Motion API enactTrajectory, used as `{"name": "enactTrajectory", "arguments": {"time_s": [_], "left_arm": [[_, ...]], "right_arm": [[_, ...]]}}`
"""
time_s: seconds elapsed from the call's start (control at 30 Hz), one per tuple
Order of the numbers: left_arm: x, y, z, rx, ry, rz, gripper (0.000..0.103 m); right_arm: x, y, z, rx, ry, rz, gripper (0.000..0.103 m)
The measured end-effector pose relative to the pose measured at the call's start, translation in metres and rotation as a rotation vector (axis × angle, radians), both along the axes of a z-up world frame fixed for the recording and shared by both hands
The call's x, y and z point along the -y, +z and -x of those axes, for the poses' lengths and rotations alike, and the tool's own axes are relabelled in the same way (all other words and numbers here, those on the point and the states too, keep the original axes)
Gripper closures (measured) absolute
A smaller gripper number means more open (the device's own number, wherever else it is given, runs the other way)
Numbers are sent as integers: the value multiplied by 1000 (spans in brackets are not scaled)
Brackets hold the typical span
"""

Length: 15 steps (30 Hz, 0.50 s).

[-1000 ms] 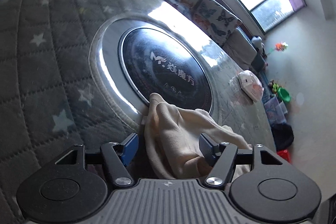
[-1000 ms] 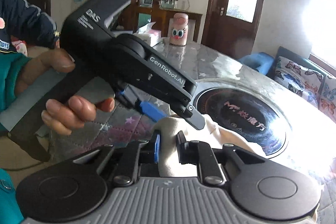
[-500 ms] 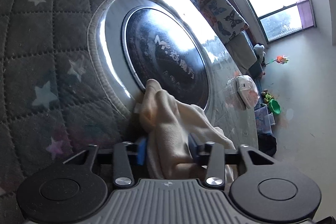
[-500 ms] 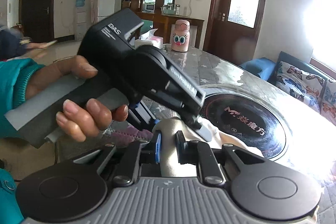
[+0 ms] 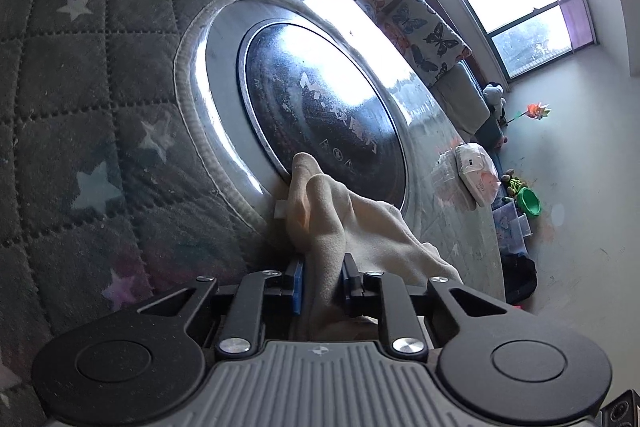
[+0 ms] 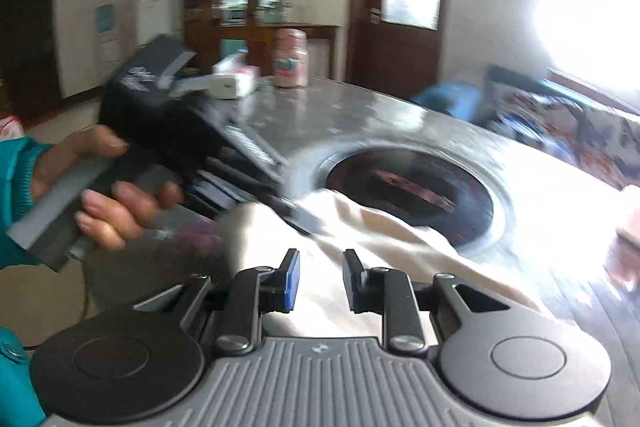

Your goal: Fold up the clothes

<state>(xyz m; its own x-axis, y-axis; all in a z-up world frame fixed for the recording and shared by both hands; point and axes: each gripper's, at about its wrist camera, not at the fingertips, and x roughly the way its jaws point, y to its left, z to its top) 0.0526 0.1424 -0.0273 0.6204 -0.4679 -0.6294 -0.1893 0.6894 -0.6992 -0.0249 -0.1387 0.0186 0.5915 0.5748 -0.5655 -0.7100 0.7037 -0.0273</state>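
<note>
Pinching a bunched fold of the cream garment [image 5: 360,223], the left gripper [image 5: 322,281] has just closed on it near the table [image 5: 80,75] edge, beside the inset cooktop [image 5: 320,107]. The right gripper [image 6: 320,277] has just opened, nothing between its pads. Soft, light cloth; likely best gripped at hems.

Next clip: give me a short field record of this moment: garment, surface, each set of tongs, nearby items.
garment: cream cloth, bunched, lying on the table partly over the round inset's rim
surface: quilted star-print table cover around a dark round inset
left tongs: jaws just closed, pads pressing a fold of the cloth
right tongs: jaws just opened, cloth below them, pads not pressing it; view blurred
person: hand in a teal sleeve holding the left tool
nearby items: pink bottle, tissue box at the table's far side
</note>
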Motion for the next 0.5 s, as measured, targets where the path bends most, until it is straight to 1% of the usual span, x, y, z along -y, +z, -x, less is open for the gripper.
{"name": "enactTrajectory", "arguments": {"time_s": [0.03,0.1,0.3,0.37,0.5], "left_arm": [[1,1,0,4,-2,-9,83],[5,2,0,14,-9,-34,83],[14,7,0,40,-34,-104,83],[16,8,0,47,-40,-123,83],[21,10,1,64,-57,-176,82]], "right_arm": [[10,-2,-2,-4,-44,1,74],[25,-5,-5,-12,-108,0,72],[87,-21,-32,-60,-360,-34,72],[102,-29,-41,-72,-416,-42,72],[125,-40,-54,-131,-488,-88,71]]}}
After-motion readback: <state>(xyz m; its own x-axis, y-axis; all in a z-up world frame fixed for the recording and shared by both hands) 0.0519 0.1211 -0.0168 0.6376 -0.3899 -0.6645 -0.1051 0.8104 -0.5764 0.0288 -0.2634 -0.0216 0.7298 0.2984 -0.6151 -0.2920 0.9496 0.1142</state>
